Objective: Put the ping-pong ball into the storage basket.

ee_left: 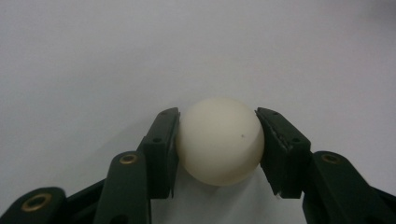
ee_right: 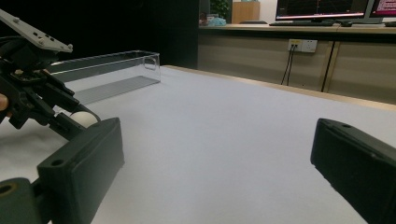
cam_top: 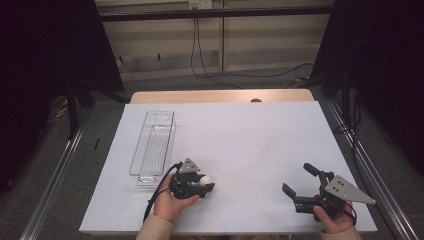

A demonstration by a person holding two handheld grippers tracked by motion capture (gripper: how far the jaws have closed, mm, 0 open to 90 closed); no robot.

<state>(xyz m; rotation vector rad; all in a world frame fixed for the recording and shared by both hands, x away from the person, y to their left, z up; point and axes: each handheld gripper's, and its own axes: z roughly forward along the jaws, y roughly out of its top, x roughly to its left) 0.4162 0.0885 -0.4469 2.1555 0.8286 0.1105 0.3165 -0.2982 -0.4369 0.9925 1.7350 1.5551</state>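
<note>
A white ball (ee_left: pixel 219 141) sits between the two black jaws of my left gripper (ee_left: pixel 218 147), and both pads press on its sides just above the white table sheet. In the high view the ball (cam_top: pixel 205 180) shows at the tip of the left gripper (cam_top: pixel 204 184), near the front left of the sheet, just right of the clear tray's near end. My right gripper (cam_top: pixel 298 181) rests at the front right, jaws spread wide with nothing between them. From the right gripper view the ball (ee_right: pixel 83 118) and the left gripper (ee_right: pixel 74 122) appear at the left.
A long clear plastic tray (cam_top: pixel 152 145) lies lengthwise on the left part of the white sheet (cam_top: pixel 240 135); it also shows as the clear tray (ee_right: pixel 109 70). Beyond the table's wooden far edge (cam_top: pixel 220 96) are cables and a wall.
</note>
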